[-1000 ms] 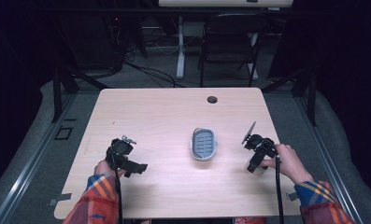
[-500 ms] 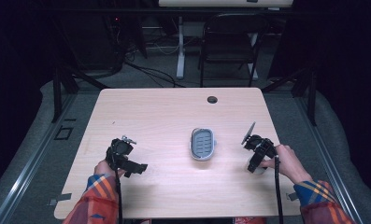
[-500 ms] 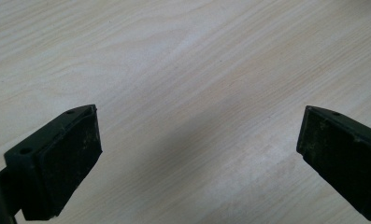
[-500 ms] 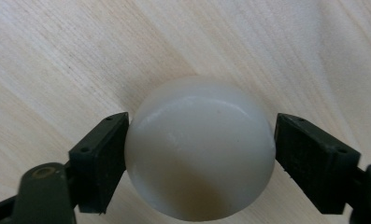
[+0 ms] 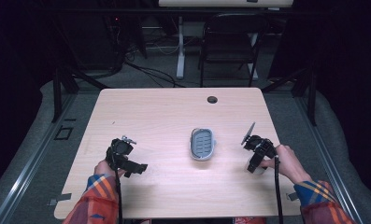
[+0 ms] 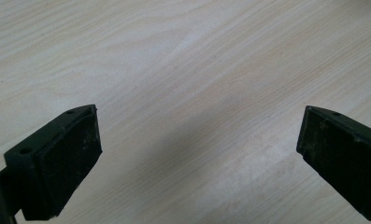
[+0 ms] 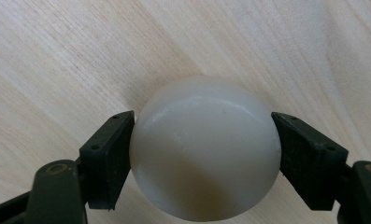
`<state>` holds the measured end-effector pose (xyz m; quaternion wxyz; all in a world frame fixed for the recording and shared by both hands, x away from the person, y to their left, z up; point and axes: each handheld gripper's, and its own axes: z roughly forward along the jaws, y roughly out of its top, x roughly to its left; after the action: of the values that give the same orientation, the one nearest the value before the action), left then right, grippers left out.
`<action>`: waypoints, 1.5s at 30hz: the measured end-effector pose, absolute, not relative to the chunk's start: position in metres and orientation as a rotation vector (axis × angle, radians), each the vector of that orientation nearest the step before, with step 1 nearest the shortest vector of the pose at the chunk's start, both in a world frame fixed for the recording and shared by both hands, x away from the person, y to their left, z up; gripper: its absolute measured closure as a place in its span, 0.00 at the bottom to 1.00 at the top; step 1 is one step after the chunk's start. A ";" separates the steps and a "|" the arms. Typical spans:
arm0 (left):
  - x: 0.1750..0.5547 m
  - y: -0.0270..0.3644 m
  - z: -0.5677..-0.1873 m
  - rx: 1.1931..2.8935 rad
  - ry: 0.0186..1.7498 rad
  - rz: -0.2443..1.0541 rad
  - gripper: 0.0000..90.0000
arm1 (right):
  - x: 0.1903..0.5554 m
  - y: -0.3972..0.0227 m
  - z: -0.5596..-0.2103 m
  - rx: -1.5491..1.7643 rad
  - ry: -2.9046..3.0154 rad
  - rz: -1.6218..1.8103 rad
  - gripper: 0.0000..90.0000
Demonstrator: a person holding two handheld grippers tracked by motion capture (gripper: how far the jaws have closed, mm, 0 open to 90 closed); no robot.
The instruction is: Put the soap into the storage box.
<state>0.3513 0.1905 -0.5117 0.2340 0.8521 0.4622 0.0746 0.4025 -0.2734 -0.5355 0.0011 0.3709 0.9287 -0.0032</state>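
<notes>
White and smooth, the round plastic ball point(image 7: 205, 149) sits clamped between the pads of your right hand-held gripper point(image 5: 257, 161), whose jaws have just been closing on it, at about four o'clock on the pale wooden surface point(image 5: 164, 112). Your left hand-held gripper point(image 5: 135, 167) rests at eight o'clock, jaws wide apart over bare wood. Near the centre lies a grey oval slotted tray point(image 5: 203, 144).
</notes>
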 end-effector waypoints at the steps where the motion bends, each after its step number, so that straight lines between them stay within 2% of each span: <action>1: 0.351 0.191 -0.512 2.339 1.269 0.205 0.00 | 0.403 -0.273 -0.535 1.165 2.915 -0.010 0.27; 45: 0.351 0.190 -0.512 2.340 1.270 0.202 0.00 | 0.404 -0.255 -0.516 1.093 2.913 0.003 0.27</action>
<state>0.3512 0.1905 -0.5119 0.2336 0.8522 0.4624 0.0735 0.4038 -0.2553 -0.5158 0.0150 0.3511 0.9362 0.0011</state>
